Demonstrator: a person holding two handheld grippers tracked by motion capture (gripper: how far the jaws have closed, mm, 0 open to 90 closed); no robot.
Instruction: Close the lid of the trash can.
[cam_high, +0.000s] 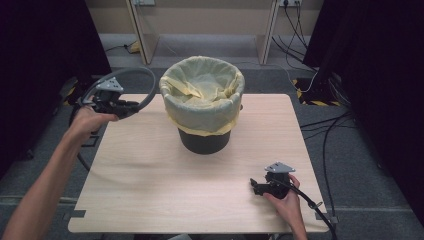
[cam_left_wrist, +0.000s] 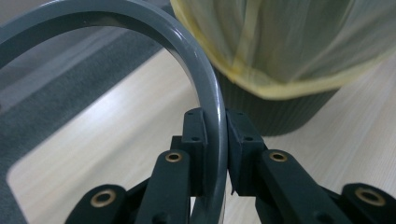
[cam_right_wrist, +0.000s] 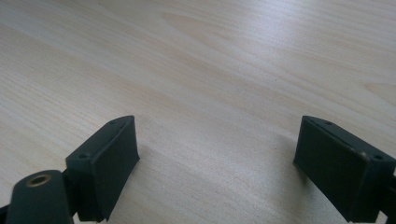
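My view is a lab recording bay, black curtains (cam_high: 40, 45) either side, cables (cam_high: 325, 125) trailing over grey carpet, bare wooden table (cam_high: 150, 170), wall sockets (cam_high: 290, 3) beyond.

bin (cam_high: 204, 132) on table (cam_high: 150, 170) rear-centre; ring (cam_high: 142, 90) left of bin

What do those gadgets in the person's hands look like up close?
Both are black. The left gripper and right gripper each carry a grey three-cornered plate on top and trail a dark cable. Each has two blocky black jaws on arms with brass-coloured rivets. The forearms are bare, with no sleeves in sight.
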